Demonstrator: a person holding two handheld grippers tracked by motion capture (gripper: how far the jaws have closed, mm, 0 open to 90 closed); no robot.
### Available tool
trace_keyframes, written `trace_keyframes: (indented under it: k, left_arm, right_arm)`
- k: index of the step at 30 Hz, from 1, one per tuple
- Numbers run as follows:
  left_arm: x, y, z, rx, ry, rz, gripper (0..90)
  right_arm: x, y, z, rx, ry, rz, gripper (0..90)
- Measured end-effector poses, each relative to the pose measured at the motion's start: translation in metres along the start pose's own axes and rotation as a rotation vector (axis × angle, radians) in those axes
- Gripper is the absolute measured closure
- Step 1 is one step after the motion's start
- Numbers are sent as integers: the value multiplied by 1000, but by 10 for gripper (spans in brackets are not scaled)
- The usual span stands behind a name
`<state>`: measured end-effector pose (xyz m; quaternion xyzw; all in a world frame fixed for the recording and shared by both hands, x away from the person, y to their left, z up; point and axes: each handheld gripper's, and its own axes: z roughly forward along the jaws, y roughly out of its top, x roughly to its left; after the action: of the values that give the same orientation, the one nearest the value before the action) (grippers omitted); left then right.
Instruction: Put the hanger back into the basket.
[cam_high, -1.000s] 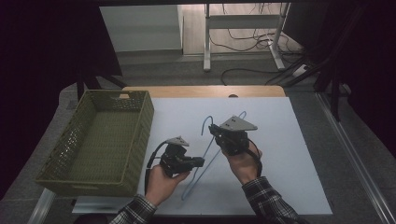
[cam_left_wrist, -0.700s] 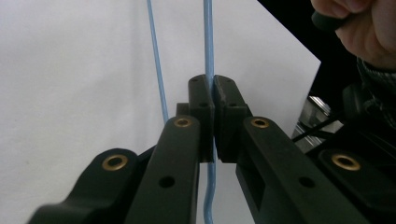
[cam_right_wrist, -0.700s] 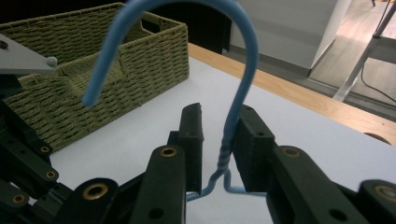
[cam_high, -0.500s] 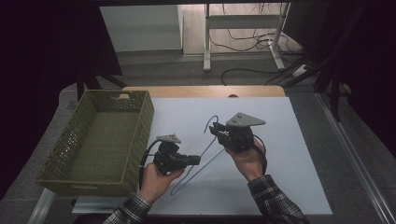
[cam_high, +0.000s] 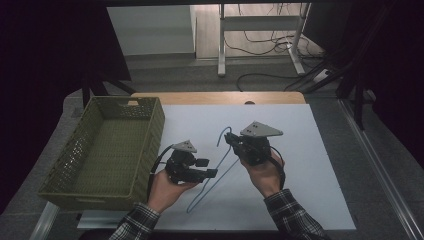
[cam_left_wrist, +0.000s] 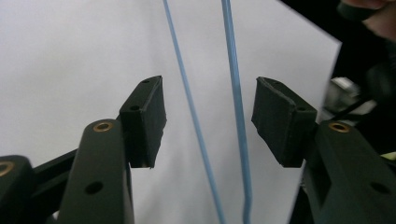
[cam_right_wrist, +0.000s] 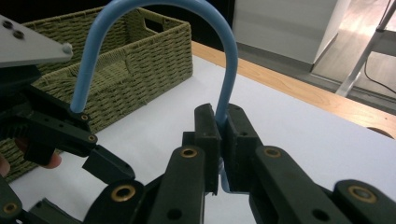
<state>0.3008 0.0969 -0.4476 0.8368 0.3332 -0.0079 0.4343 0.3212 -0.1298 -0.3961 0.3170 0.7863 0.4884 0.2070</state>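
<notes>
The right gripper (cam_right_wrist: 218, 140) has its two black jaws pressed together on the neck of the thin light-blue wire clothes hanger (cam_right_wrist: 154, 18), just under the curved hook. The hook rises above the jaws, and its far end is hidden behind the other gripper's body at the left of the right gripper view. The part of the hanger under the jaws is cut off there.

The left gripper (cam_left_wrist: 208, 123) stands with its jaws wide apart, and two blue rods of the hanger run between them; whether the pads touch the rods I cannot tell.

In the high view the hanger (cam_high: 220, 167) lies slanted over the white sheet (cam_high: 310, 150), its hook toward the far side at the right gripper (cam_high: 235, 142), its lower corner near the person. The left gripper (cam_high: 210, 172) is just left of the rods. The olive-green woven rectangular basket (cam_high: 150, 120) stands at the left, beside the sheet. A wooden table edge (cam_high: 210, 97) shows beyond the sheet.
</notes>
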Motion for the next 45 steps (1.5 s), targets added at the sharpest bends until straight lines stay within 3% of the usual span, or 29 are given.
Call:
trace_keyframes:
  k: [6, 8, 14, 17, 24, 29, 37, 43, 45]
  left_arm:
    - [-5, 21, 8, 22, 50, 18, 483]
    - [-5, 26, 11, 36, 73, 22, 568]
    - [-8, 34, 15, 87, 64, 39, 842]
    - [-6, 35, 16, 101, 26, 23, 864]
    - [1, 34, 14, 86, -66, -36, 873]
    - [5, 35, 8, 83, -108, -56, 875]
    - [13, 39, -11, 50, -95, -75, 875]
    - [23, 46, -35, 19, -87, -93, 874]
    - [28, 51, -53, 0, -67, -97, 874]
  right_arm:
    - [5, 0, 3, 4, -13, 7, 853]
    - [6, 0, 4, 4, -10, 8, 853]
    - [6, 1, 2, 3, -16, -3, 852]
    - [7, 0, 3, 6, -13, -7, 852]
    - [5, 2, 2, 9, 3, -8, 839]
    - [4, 3, -3, 2, -3, -19, 692]
    - [-3, -1, -22, 9, 13, -3, 470]
    - [-9, -9, -36, 27, 50, 21, 355]
    - [-12, -16, -44, 37, 69, 25, 295]
